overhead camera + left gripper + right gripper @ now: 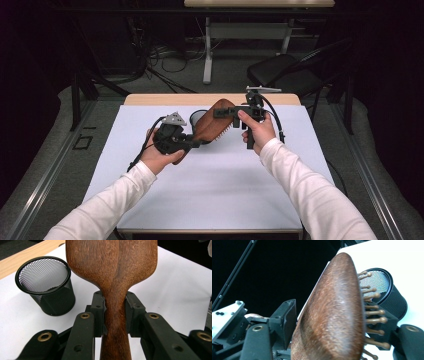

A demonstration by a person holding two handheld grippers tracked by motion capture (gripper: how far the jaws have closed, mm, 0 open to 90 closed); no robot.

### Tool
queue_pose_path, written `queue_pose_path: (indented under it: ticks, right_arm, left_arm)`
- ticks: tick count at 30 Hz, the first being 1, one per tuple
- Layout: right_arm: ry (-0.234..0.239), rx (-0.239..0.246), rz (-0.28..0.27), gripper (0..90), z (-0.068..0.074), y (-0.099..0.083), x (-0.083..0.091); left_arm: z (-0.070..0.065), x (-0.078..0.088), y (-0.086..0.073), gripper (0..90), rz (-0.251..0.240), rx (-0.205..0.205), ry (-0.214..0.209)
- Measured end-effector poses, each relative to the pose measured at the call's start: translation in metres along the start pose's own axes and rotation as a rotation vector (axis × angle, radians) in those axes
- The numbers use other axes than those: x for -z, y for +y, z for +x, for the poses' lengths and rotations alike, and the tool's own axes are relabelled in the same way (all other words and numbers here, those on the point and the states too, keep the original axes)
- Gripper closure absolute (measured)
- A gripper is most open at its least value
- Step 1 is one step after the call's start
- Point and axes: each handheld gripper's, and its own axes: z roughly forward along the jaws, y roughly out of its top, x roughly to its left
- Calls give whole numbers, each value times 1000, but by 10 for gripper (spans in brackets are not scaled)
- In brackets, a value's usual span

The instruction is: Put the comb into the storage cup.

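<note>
A brown wooden hairbrush [216, 123] is held tilted above the white table [215, 185]. My left gripper [198, 142] is shut on its narrow handle [115, 322], one pad on each side, with the broad back of the head [112, 262] rising ahead. My right gripper [226, 113] reaches in from the right and straddles the brush head [334, 315]: one pad lies against the wooden back and the other meets the bristle tips [374, 312]. A black mesh cup [196, 117] stands on the table just behind the brush, its mouth open [43, 275].
The mesh cup [390, 293] is close beside the brush head. A wooden strip [210, 99] runs along the table's far edge. Beyond it are a dark chair [285, 72], a desk frame [250, 30] and floor cables.
</note>
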Motion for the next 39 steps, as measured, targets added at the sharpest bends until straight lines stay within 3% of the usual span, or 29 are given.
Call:
queue_pose_path:
  ticks: [11, 16, 39]
  right_arm:
    - [13, -12, -13, 400, -2, 0, 2]
    - [46, -49, -25, 434, -3, 0, 3]
    - [106, -145, -19, 484, -4, 0, 4]
  left_arm:
    - [0, -4, -2, 725, 24, -8, 0]
    - [0, -6, -3, 725, 39, -12, 2]
    - [-2, -3, -2, 724, 23, -16, 2]
